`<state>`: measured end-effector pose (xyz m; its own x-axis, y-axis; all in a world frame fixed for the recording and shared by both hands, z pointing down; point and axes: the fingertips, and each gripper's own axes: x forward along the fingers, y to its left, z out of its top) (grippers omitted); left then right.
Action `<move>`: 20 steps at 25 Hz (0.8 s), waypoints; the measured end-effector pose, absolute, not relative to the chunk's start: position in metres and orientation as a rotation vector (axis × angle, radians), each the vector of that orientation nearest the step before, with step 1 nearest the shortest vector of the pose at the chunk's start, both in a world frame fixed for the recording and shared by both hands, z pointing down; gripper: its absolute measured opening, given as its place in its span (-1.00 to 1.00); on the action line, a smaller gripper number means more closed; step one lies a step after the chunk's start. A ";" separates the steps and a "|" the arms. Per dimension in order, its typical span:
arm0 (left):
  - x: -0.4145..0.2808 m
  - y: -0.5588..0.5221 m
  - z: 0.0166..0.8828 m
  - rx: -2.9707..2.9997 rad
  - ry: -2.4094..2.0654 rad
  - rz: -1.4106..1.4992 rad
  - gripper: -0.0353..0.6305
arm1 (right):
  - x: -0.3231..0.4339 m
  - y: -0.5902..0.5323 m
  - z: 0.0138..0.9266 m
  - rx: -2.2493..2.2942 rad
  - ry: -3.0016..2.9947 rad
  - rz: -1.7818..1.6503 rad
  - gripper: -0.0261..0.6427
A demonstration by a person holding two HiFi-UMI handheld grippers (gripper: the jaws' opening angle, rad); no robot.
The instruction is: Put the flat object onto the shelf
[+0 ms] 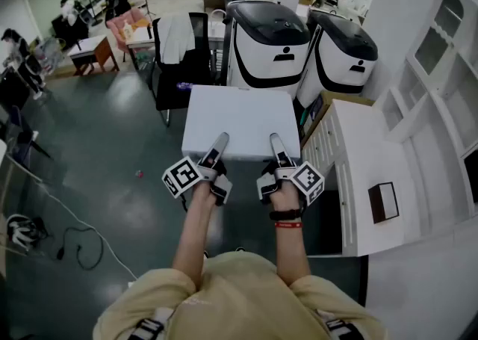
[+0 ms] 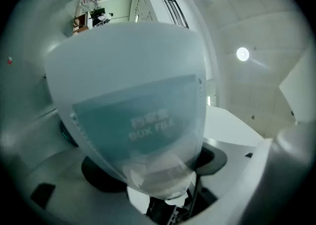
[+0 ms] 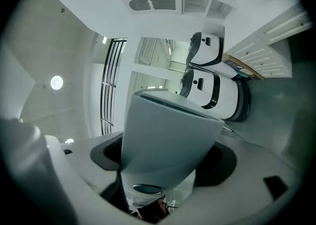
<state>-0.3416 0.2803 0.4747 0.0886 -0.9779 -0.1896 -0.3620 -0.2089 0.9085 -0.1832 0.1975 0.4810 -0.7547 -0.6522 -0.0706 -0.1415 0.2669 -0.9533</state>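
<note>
- Office chair [image 1: 175, 58]: black, with a white garment draped over its back. It stands on the dark floor [image 1: 104, 144], behind and to the left of the box file.
- Left gripper [image 1: 217, 144]: clamped on the near edge of the box file, left of centre, with one jaw lying flat on the file's top face. In the left gripper view the file fills the space between the jaws, and its printed label [image 2: 148, 125] reads "BOX FILE".
- Box file [image 1: 240, 118]: flat and white, held roughly level in the air in front of the person, above the floor. Both grippers carry it, and it is not on the shelf unit.
- Two white-and-black machines [image 1: 269, 39]: side by side beyond the file's far edge.
- Right gripper [image 1: 276, 146]: closed on the same near edge, right of centre. The right gripper view shows the file edge-on between the jaws.
- Low white cabinet [image 1: 351, 137]: just right of the file, with a small dark-framed box [image 1: 383, 202] on its top.
- Shelf unit [image 1: 437, 84]: white with open compartments, at the far right, apart from the file.
</note>
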 end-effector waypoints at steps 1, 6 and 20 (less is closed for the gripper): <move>-0.340 0.278 0.475 1.666 -1.338 -1.120 0.24 | -0.182 0.195 0.481 -0.715 2.097 -1.500 0.22; -0.324 0.267 0.480 1.655 -1.361 -1.092 0.24 | -0.163 0.180 0.484 -0.708 2.111 -1.487 0.24; -0.330 0.196 0.500 1.604 -1.363 -1.063 0.24 | -0.173 0.110 0.507 -0.709 2.080 -1.508 0.27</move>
<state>-0.3303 0.1963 0.5003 0.0817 -0.9899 -0.1157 -0.3534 -0.1373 0.9253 -0.1735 0.1103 0.5074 -0.7551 -0.6514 -0.0735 -0.1325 0.2615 -0.9561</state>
